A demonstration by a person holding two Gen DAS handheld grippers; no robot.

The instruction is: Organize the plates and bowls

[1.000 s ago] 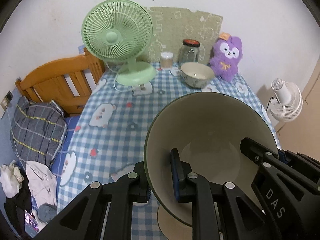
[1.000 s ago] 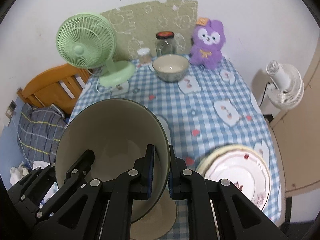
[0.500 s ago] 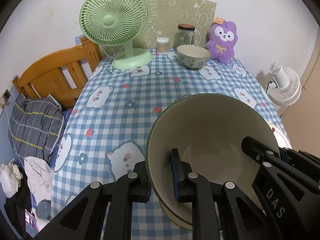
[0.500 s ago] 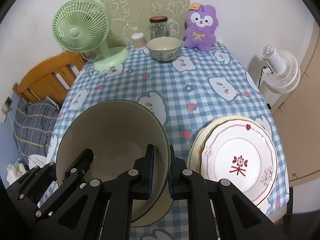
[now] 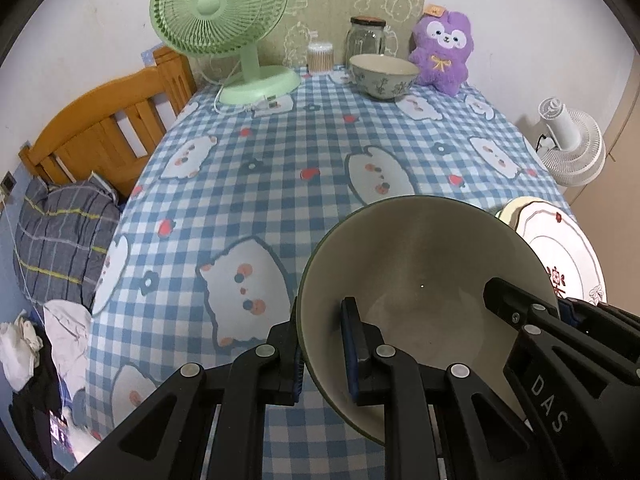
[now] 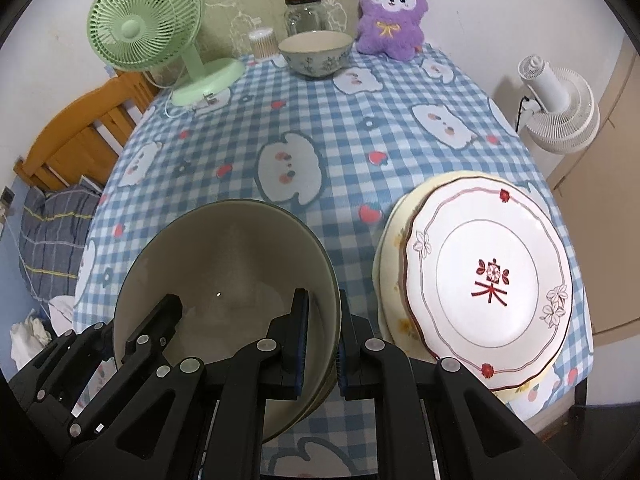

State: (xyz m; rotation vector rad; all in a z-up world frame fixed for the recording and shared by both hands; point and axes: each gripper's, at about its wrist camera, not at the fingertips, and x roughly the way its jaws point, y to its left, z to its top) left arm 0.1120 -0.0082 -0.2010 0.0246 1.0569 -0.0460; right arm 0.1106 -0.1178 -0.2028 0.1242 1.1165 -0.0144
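gripping big bowl [image 5: 420,264] rim: left gripper [image 5: 322,350], right gripper [image 6: 320,344].

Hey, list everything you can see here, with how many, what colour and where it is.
Large bowl: one, cream with dark green rim, near table edge, gripped on both sides of its rim.
Small bowl: one, cream with blue pattern, far end of table.
Plates: stack of at least two, white with red trim on a yellowish one, near right of table.
Tablecloth: one, blue-white check with cartoon animals, covering the table.
Desk fan: one, green, far left.
Glass jar: one, clear, far end.
Cotton swab tub: one, beside the jar.
Plush toy: one, purple, far right.
Floor fan: one, white, right of table.
Left gripper: black, shut on the bowl rim.
Right gripper: black, shut on the opposite rim.
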